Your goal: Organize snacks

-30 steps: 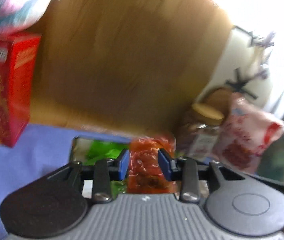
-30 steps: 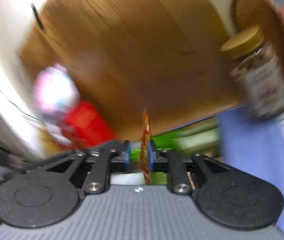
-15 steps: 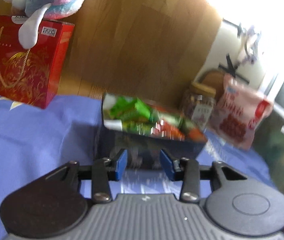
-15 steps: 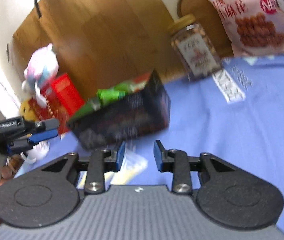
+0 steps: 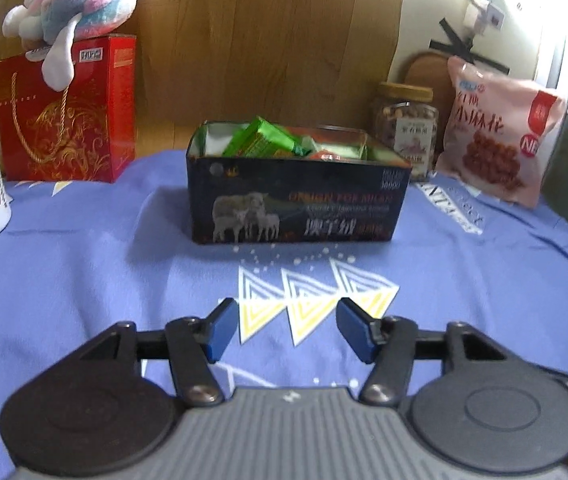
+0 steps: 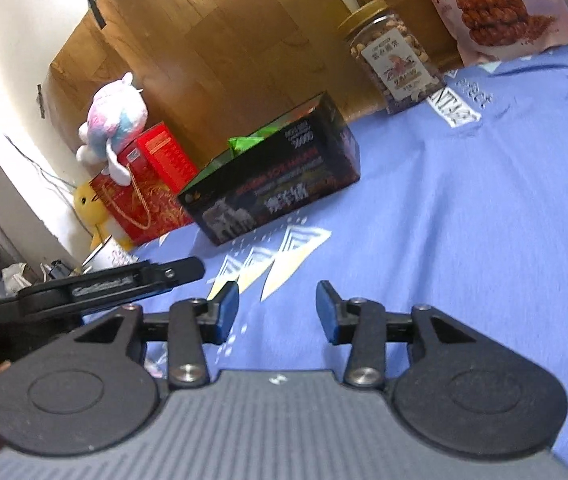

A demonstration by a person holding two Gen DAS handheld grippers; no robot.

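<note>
Between the blue pads of the left tool nothing is being held; the jaws are being kept wide apart above the blue cloth spread over the surface. The right tool is likewise being carried spread and empty, low over the same cloth. Straight ahead of the left tool, well apart from it, the dark box is standing upright with green packets and an orange packet showing above its rim. Behind the box to the right, a jar of nuts and a pink bag are standing outside it.

If more snacks are being gathered, the pink bag would probably be best taken by its top seam, since its body looks soft and crushable. The jar is judged wider than an easy pinch, so the lid edge should be approached squarely. The box is looking fairly full, so anything added should be lowered gently rather than dropped.
</note>
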